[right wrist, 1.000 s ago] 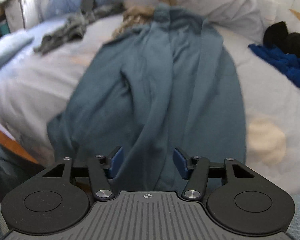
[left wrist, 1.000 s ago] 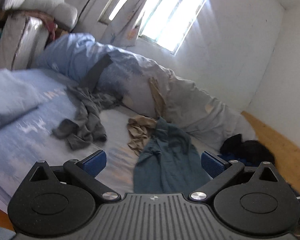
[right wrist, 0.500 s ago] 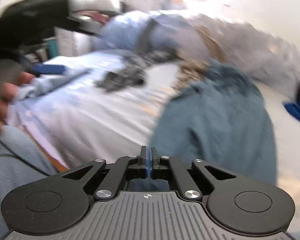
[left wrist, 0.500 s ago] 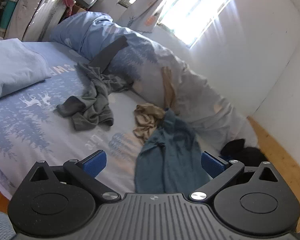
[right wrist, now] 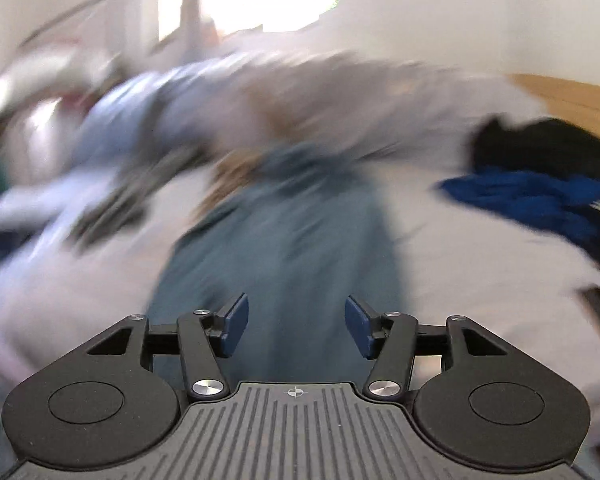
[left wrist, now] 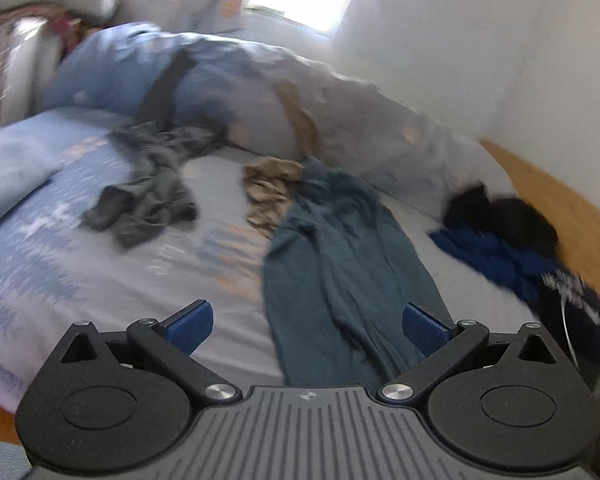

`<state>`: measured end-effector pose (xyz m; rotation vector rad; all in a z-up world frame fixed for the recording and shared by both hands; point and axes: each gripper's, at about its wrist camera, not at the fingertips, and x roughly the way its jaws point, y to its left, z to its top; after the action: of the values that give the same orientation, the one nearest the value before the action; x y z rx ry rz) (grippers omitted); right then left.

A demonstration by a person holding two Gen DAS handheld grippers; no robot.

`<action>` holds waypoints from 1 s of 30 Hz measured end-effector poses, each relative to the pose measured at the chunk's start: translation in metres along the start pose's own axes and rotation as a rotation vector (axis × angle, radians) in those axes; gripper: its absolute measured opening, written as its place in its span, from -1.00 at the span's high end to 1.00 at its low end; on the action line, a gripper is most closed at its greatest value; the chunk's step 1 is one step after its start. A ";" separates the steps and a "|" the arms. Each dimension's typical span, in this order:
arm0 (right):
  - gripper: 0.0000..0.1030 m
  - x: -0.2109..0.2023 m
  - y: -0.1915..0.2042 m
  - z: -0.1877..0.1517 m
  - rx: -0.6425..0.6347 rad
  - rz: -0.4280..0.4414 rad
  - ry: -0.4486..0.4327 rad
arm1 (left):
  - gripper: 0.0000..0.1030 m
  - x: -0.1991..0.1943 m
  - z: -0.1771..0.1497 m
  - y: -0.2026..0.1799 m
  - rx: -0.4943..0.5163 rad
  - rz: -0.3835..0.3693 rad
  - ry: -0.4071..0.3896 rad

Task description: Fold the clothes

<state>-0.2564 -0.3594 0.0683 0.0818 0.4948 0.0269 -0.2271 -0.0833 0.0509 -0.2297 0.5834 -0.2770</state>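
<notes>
A teal-blue garment (left wrist: 340,264) lies stretched lengthwise on the bed, and shows blurred in the right wrist view (right wrist: 284,256). My left gripper (left wrist: 306,326) is open and empty above the garment's near end, its blue pads wide apart. My right gripper (right wrist: 296,326) is open and empty, also above the garment's near end. A crumpled grey garment (left wrist: 148,192) lies to the left, a tan one (left wrist: 270,188) beside the teal garment's far end.
A royal-blue garment (left wrist: 496,258) and a black one (left wrist: 500,212) lie at the bed's right side. A bunched duvet (left wrist: 260,92) lines the back, a pale blue pillow (left wrist: 8,172) at left. Wooden floor (left wrist: 556,204) lies to the right.
My right gripper was shut half a second ago and is open now, swinging back toward the teal garment. The left view has tilted down and to the right over the bed.
</notes>
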 end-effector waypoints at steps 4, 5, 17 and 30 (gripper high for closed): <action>-0.13 0.003 -0.046 -0.005 0.174 -0.078 -0.088 | -1.00 0.014 -0.027 -0.044 0.160 -0.089 0.091; -0.13 0.006 -0.052 -0.008 0.212 -0.078 -0.077 | -1.00 0.018 -0.037 -0.056 0.202 -0.110 0.113; -0.34 0.019 -0.061 -0.024 0.337 0.044 -0.106 | -0.53 0.079 -0.108 -0.150 0.472 -0.008 0.240; -0.35 0.022 -0.071 -0.029 0.406 0.050 -0.108 | -0.16 0.111 -0.142 -0.173 0.604 0.146 0.280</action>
<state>-0.2502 -0.4268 0.0266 0.4906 0.3843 -0.0297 -0.2523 -0.3005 -0.0706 0.4400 0.7615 -0.3334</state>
